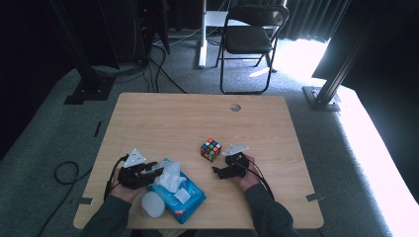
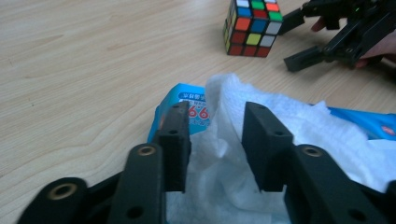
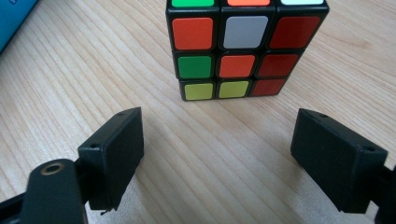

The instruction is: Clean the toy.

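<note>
A scrambled Rubik's cube [image 1: 211, 149] [image 2: 252, 28] [image 3: 236, 51] sits near the middle of the wooden table [image 1: 163, 123]. My right gripper [image 1: 217, 171] [image 3: 219, 121] [image 2: 292, 42] is open just in front of it, jaws wide apart and empty, not touching the cube. A blue wet-wipe pack [image 1: 185, 195] [image 2: 187, 100] lies at the front, and a white wipe [image 1: 169, 175] [image 2: 224, 93] puffs out of it. My left gripper [image 1: 157, 168] [image 2: 215, 112] is half open, one jaw on either side of a fold of that wipe.
A white round lid [image 1: 152, 204] lies beside the pack at the table's front edge. The table has a cable hole [image 1: 235, 107] at the back. Behind it stand a black folding chair [image 1: 249, 37] and frame posts, and cables cross the carpet.
</note>
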`<state>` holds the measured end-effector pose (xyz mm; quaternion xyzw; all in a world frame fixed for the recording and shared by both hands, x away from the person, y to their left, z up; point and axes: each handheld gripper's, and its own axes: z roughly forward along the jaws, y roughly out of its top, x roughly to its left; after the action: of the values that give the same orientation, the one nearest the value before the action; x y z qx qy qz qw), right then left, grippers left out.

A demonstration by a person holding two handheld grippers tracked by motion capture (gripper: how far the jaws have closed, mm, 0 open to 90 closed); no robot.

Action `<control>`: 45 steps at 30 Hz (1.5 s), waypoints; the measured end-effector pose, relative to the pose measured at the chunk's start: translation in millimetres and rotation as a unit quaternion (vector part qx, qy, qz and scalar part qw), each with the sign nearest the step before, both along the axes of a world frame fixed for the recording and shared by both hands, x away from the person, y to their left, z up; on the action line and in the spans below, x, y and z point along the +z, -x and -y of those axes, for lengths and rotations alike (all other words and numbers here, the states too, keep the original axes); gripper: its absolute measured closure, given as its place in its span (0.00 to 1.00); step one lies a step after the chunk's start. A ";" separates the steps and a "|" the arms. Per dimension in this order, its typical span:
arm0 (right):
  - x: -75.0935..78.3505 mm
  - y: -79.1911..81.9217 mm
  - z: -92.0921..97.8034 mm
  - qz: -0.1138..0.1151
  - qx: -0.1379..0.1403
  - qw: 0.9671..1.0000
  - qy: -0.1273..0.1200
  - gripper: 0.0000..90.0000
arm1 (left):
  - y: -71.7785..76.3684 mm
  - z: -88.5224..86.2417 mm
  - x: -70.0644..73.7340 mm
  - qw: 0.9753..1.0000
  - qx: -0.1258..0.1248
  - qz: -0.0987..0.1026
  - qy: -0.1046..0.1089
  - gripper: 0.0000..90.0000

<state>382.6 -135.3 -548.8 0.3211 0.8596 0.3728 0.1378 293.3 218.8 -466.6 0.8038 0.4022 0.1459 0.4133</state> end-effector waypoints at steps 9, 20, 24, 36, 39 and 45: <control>0.0 0.0 0.0 0.000 0.000 1.000 0.000 0.19 | 14.1 8.4 10.6 0.999 -0.033 0.009 0.004 0.57; 0.0 0.1 -0.1 0.000 -0.001 1.000 -0.001 0.19 | 14.1 18.2 -9.4 0.998 -0.033 -0.018 -0.044 0.53; 0.0 0.0 0.0 0.000 0.000 1.000 0.000 0.19 | 12.6 16.5 -10.0 0.998 -0.026 -0.022 -0.047 0.66; 0.0 0.0 0.0 0.000 0.000 1.000 0.000 0.19 | 6.5 12.1 -1.2 0.999 -0.018 -0.009 -0.030 0.90; 0.0 -0.1 0.0 0.000 0.000 1.000 0.000 0.19 | 2.6 11.2 2.4 0.999 -0.014 0.002 -0.032 0.91; 0.0 0.0 0.0 0.000 0.000 1.000 0.000 0.19 | -3.6 12.4 5.9 0.999 -0.006 0.011 -0.032 0.92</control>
<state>382.6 -135.3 -548.8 0.3215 0.8596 0.3726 0.1377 296.8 206.3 -460.7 0.8171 0.3882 0.1654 0.3928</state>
